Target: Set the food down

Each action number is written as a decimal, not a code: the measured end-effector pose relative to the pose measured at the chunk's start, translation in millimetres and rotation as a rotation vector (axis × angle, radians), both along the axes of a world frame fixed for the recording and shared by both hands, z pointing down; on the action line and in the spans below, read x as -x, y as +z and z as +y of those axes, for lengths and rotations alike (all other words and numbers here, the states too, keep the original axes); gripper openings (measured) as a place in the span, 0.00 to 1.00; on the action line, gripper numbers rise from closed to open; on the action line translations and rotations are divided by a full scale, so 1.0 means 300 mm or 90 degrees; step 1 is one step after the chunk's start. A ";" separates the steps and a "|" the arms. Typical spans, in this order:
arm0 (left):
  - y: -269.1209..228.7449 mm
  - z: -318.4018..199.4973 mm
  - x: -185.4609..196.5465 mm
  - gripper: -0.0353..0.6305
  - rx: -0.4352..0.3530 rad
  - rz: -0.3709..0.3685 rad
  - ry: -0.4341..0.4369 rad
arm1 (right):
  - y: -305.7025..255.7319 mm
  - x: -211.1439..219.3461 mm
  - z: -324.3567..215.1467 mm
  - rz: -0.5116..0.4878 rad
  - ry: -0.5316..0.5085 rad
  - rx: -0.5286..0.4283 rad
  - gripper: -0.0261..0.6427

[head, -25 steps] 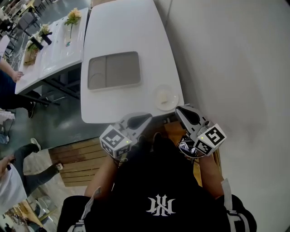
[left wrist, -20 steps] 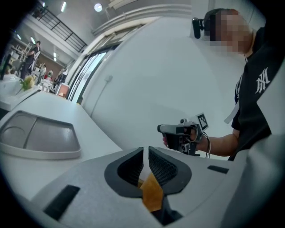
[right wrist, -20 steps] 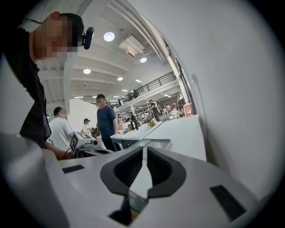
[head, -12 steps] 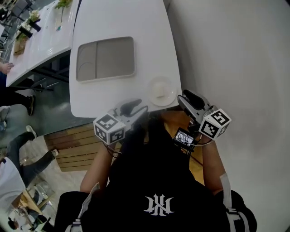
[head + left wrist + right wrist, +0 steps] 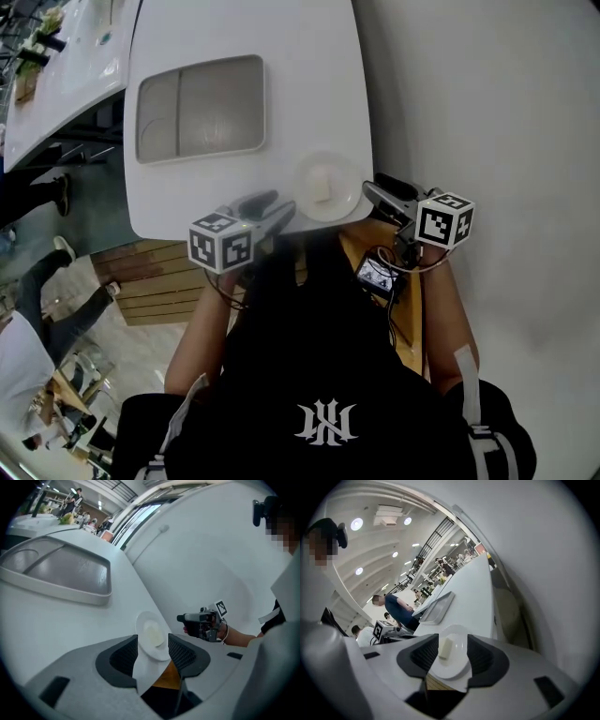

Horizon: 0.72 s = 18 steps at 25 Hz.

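A small white plate (image 5: 330,199) with a pale piece of food (image 5: 322,185) sits on the white table (image 5: 253,37), near its front right corner. My left gripper (image 5: 272,206) hovers at the table's front edge, just left of the plate. Its jaws are opening with nothing between them. In the left gripper view the plate (image 5: 151,641) and food (image 5: 153,632) lie beyond the left gripper (image 5: 153,648). My right gripper (image 5: 380,189) is just right of the plate, jaws opening and empty. Its own view shows the plate (image 5: 451,665) and food (image 5: 445,648) beyond the right gripper (image 5: 452,654).
An empty grey compartment tray (image 5: 216,103) lies on the table behind the plate. A pale wall (image 5: 487,94) runs close along the right side. Below the table's front edge is a wooden seat (image 5: 361,251). People stand at the left, by other tables.
Both grippers have come forward to the table's front edge, one on each side of the plate. Their jaws now stand wider apart than a second ago.
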<state>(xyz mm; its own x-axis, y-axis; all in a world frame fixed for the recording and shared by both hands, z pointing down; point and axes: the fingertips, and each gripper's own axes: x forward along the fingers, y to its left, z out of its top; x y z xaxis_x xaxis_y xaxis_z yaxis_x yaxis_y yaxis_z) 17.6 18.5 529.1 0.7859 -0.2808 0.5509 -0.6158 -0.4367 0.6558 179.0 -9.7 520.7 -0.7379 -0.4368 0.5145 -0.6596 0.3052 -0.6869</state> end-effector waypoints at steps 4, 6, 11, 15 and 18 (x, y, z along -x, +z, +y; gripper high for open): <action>0.064 0.003 -0.019 0.31 0.055 -0.023 -0.006 | 0.086 0.005 -0.003 0.004 -0.035 0.065 0.28; 0.085 0.003 -0.028 0.31 0.078 -0.028 -0.011 | 0.124 0.003 -0.001 0.008 -0.048 0.096 0.28; 0.110 0.000 -0.036 0.31 0.108 -0.043 -0.016 | 0.169 0.015 0.010 0.005 -0.071 0.147 0.28; 0.116 0.005 -0.039 0.31 0.112 -0.062 -0.009 | 0.181 0.023 0.021 0.000 -0.080 0.162 0.27; 0.113 0.009 -0.050 0.31 0.113 -0.065 -0.006 | 0.178 0.030 0.021 -0.010 -0.079 0.170 0.25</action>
<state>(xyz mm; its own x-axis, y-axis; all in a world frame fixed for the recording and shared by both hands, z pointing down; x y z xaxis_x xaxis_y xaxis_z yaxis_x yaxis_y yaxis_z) 32.5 21.1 563.0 0.7214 -0.1797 0.6688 -0.6865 -0.3131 0.6563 170.0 -3.3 574.0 -0.7859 -0.1930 0.5875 -0.6174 0.1905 -0.7633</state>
